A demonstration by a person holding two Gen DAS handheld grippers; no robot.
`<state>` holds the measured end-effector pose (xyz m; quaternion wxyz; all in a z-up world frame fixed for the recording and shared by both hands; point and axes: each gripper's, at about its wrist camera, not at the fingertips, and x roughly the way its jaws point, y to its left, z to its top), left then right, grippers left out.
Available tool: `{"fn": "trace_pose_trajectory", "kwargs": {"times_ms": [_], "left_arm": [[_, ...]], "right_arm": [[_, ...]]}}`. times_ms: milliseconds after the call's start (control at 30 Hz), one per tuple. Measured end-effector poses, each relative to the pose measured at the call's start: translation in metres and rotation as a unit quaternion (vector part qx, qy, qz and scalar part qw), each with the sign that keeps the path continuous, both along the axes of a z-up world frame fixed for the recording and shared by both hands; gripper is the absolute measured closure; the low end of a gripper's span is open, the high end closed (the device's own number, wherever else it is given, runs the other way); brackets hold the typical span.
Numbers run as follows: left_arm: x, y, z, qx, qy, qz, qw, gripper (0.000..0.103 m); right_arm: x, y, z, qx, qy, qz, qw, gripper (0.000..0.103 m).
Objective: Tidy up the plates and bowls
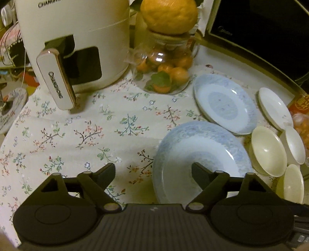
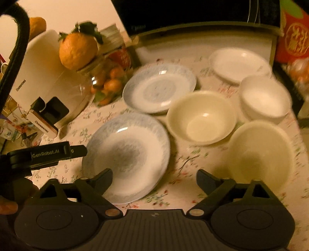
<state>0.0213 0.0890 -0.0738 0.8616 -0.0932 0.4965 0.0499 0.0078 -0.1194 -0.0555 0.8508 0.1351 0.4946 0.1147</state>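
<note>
my left tool (image 1: 153, 170) and right tool (image 2: 154, 178) hang released over the near blue plate (image 2: 126, 156), which lies flat, rim up, on the table (image 1: 77, 131).

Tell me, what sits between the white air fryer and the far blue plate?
A glass jar of small oranges, a big orange on top, stands between air fryer and far blue plate; both views show it.

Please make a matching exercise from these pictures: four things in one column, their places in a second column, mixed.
1. large orange citrus fruit
2. white air fryer
3. near blue-patterned ceramic plate
4. plain white plate

a. far right, near the red box
b. on top of the glass jar
c. left of the jar
d. nearest the tongs

Pairs: 1-b, 2-c, 3-d, 4-a
</note>
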Motion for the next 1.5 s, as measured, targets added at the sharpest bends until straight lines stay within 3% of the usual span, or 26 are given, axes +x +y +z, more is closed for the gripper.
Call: {"fn": "trace_pose_trajectory", "kwargs": {"times_ms": [333, 467, 533, 600, 633, 700, 800, 900, 1300, 1500], "left_arm": [[0.016, 0.002, -0.039, -0.021, 0.021, 0.001, 0.9996, 0.059], [0.017, -0.002, -0.043, -0.018, 0.009, -0.01, 0.9998, 0.06], [0.018, -0.004, -0.043, -0.019, 0.001, -0.016, 0.9997, 0.068], [0.017, -0.006, -0.043, -0.028, -0.005, -0.025, 0.9993, 0.08], [0.016, -0.007, -0.042, -0.027, -0.007, -0.027, 0.9992, 0.08], [0.015, -0.01, -0.042, -0.018, -0.009, -0.03, 0.9993, 0.082], [0.013, -0.007, -0.039, -0.014, -0.011, -0.03, 0.9994, 0.091], [0.007, -0.003, -0.031, -0.021, -0.015, -0.038, 0.9989, 0.093], [-0.052, 0.026, -0.011, -0.038, -0.012, -0.062, 0.9972, 0.094], [-0.071, 0.031, -0.025, -0.047, 0.008, -0.062, 0.9969, 0.094]], "right_arm": [[0.022, -0.005, -0.034, 0.002, 0.034, -0.054, 0.998, 0.036], [0.028, -0.002, -0.048, 0.0, 0.047, -0.062, 0.997, 0.051], [0.03, 0.001, -0.052, 0.002, 0.049, -0.066, 0.997, 0.054], [0.03, 0.004, -0.051, -0.001, 0.04, -0.061, 0.997, 0.068], [0.031, 0.005, -0.051, 0.002, 0.041, -0.058, 0.997, 0.073], [0.031, 0.005, -0.052, 0.016, 0.043, -0.053, 0.998, 0.092], [0.029, 0.007, -0.05, 0.006, 0.035, -0.044, 0.998, 0.092], [0.025, 0.006, -0.047, 0.007, 0.033, -0.039, 0.999, 0.092], [-0.02, 0.007, -0.014, -0.006, 0.009, 0.02, 1.0, 0.09], [-0.046, 0.011, -0.012, 0.0, 0.024, 0.044, 0.999, 0.089]]}}
